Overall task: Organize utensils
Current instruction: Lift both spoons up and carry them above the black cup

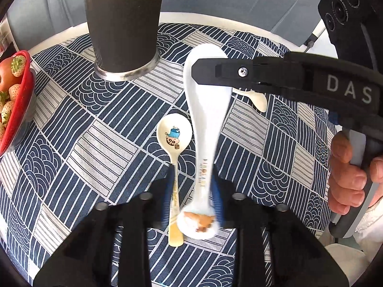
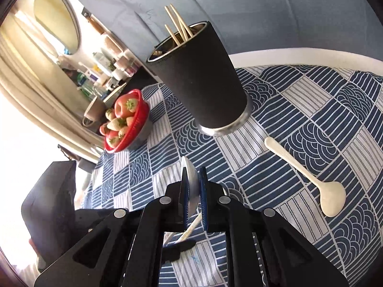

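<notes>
A big white ceramic spoon (image 1: 205, 119) is held in the air by both grippers. My right gripper (image 1: 198, 71) is shut on its bowl, seen edge-on in the right wrist view (image 2: 192, 191). My left gripper (image 1: 194, 201) is shut on its handle end. A cartoon-printed spoon (image 1: 174, 136) lies on the cloth under it. A cream spoon (image 2: 308, 174) lies to the right and also shows in the left wrist view (image 1: 257, 99). A black cup (image 2: 198, 81) holding chopsticks (image 2: 178, 26) stands at the back; it also shows in the left wrist view (image 1: 124, 26).
A red bowl of strawberries and an apple (image 2: 124, 122) sits at the left table edge, also in the left wrist view (image 1: 14, 91). The table carries a blue patterned cloth (image 1: 71, 124). A shelf of bottles (image 2: 103, 71) stands beyond.
</notes>
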Motion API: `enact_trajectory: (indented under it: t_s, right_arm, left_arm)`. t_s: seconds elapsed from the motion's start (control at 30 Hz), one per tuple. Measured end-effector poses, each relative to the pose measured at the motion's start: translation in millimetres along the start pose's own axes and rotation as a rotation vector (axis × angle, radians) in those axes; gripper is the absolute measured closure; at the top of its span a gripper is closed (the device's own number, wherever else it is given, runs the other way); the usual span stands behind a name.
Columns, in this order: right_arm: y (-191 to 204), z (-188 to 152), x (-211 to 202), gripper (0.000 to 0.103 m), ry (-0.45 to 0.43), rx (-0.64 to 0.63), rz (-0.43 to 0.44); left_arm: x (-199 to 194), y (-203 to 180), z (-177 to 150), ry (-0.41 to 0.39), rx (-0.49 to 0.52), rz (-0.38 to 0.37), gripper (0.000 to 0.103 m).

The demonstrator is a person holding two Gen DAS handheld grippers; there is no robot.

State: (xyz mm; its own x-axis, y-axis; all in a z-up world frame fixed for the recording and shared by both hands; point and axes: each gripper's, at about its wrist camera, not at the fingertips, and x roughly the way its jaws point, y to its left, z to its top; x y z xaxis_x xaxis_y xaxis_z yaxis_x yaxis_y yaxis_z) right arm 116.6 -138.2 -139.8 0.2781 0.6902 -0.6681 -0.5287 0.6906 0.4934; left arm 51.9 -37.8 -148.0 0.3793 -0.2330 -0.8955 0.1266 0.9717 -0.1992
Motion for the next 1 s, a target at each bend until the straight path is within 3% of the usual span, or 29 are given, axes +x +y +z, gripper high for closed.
enact_trajectory:
  t_s: [0.4,0.77,1.0]
  right_arm:
    - [42,33,-32,0.095,-0.107,-0.042,-0.017]
    - [75,77,-70,0.094,-0.269,-0.090,-0.041]
    - [86,99,-93,0.093,-0.356,-0.148,-0.111]
  left_arm:
    - [-46,9,31,-0.055,0.066,-0.027,0.088]
    - [-85,12,84,-0.143,0.131,-0.030,0.088]
    - [-97,7,120,-0.185,0.173,-0.048,0.088]
